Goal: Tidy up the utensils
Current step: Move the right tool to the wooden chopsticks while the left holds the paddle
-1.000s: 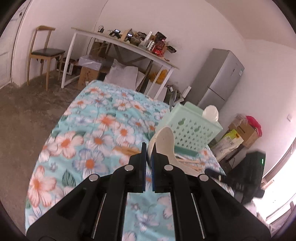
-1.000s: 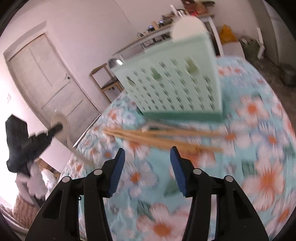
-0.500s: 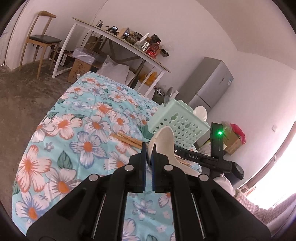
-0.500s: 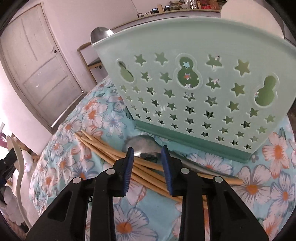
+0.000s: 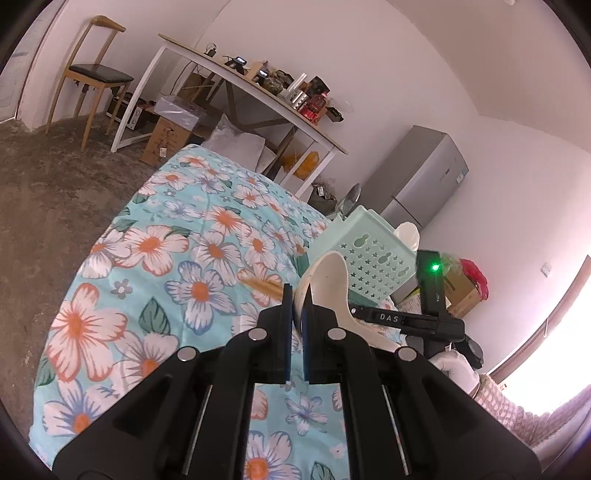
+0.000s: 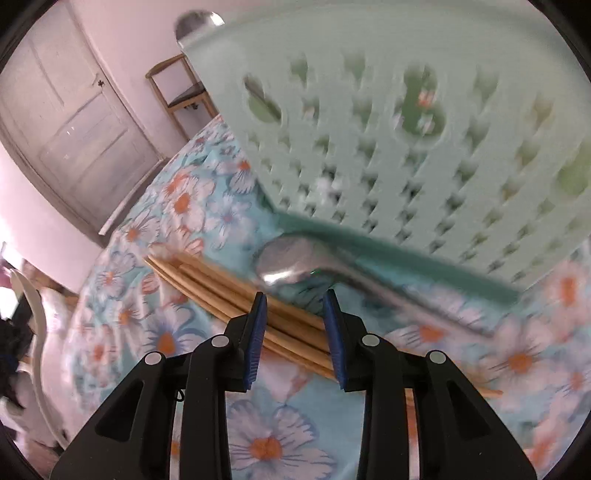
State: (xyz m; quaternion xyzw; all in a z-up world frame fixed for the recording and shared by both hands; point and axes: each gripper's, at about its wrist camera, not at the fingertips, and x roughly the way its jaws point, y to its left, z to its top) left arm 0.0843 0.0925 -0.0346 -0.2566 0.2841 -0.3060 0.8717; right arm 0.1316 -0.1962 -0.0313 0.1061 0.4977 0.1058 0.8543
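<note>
My left gripper is shut on the rim of a white ceramic spoon, held above the floral tablecloth. A mint-green perforated basket stands on the cloth; a metal spoon and a white spoon stick out of it. At its foot lie a bundle of wooden chopsticks and a second metal spoon. My right gripper hovers low over them, its jaws opening slightly. The chopsticks show in the gap below the pads, which press on nothing. The spoon bowl is just past the tips.
The basket wall rises right behind the chopsticks. A gloved hand holds the right gripper's black body. Beyond the cloth are a chair, a cluttered white table and a grey fridge.
My right gripper came in close to the basket's foot and down over the chopsticks and metal spoon, its jaws narrower than a second ago. The left gripper sank a little, still holding the white spoon.
</note>
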